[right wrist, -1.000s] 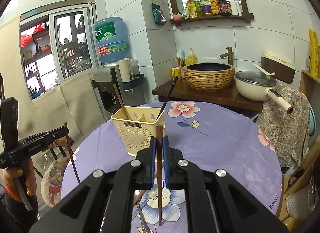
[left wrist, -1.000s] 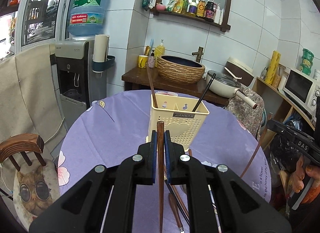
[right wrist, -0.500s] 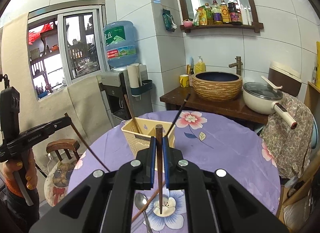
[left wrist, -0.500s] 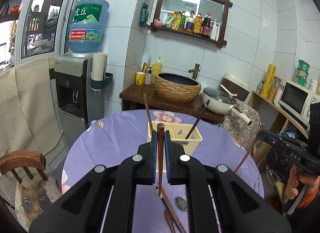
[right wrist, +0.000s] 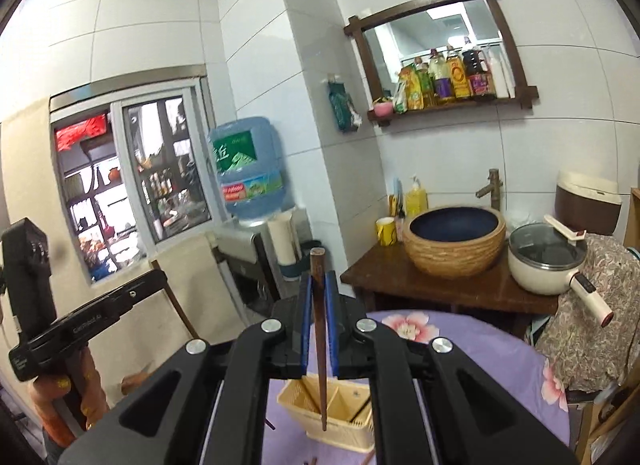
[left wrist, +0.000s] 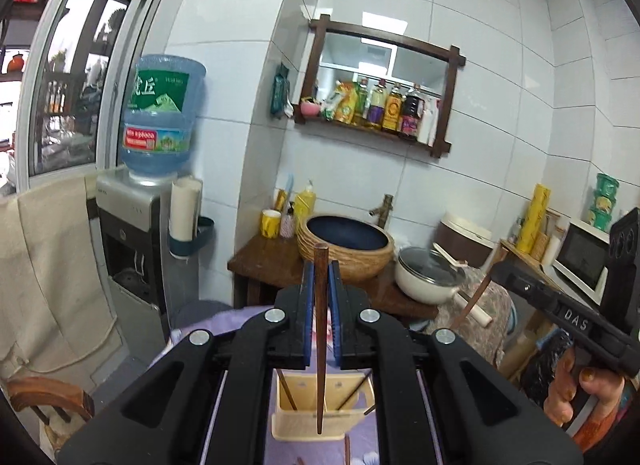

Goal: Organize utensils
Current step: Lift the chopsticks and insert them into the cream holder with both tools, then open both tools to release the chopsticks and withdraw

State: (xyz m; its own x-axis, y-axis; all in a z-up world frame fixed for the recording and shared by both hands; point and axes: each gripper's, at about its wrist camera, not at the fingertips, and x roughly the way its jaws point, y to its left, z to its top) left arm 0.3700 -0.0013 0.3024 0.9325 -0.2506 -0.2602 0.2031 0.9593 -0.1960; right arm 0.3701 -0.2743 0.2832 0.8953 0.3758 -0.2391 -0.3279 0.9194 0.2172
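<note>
My left gripper (left wrist: pixel 320 277) is shut on a dark wooden chopstick (left wrist: pixel 319 345) that hangs upright with its tip over the cream utensil caddy (left wrist: pixel 320 409) on the purple table. My right gripper (right wrist: pixel 318 289) is shut on another wooden chopstick (right wrist: pixel 319 345), upright, tip above the same caddy (right wrist: pixel 340 413). The caddy holds a few chopsticks leaning in its compartments. The right gripper also shows at the right of the left wrist view (left wrist: pixel 496 271), and the left gripper at the left of the right wrist view (right wrist: pixel 160 277).
More utensils lie on the purple floral tablecloth (right wrist: pixel 460 333) near the caddy. Behind the table stand a wooden counter with a woven basin (left wrist: pixel 344 245) and a white pot (left wrist: pixel 428 275), a water dispenser (left wrist: pixel 132 233) and a wooden chair (left wrist: pixel 48 397).
Both grippers have risen and tilted upward with their chopsticks; the caddy has dropped low in both views and now sits beneath the chopstick tips.
</note>
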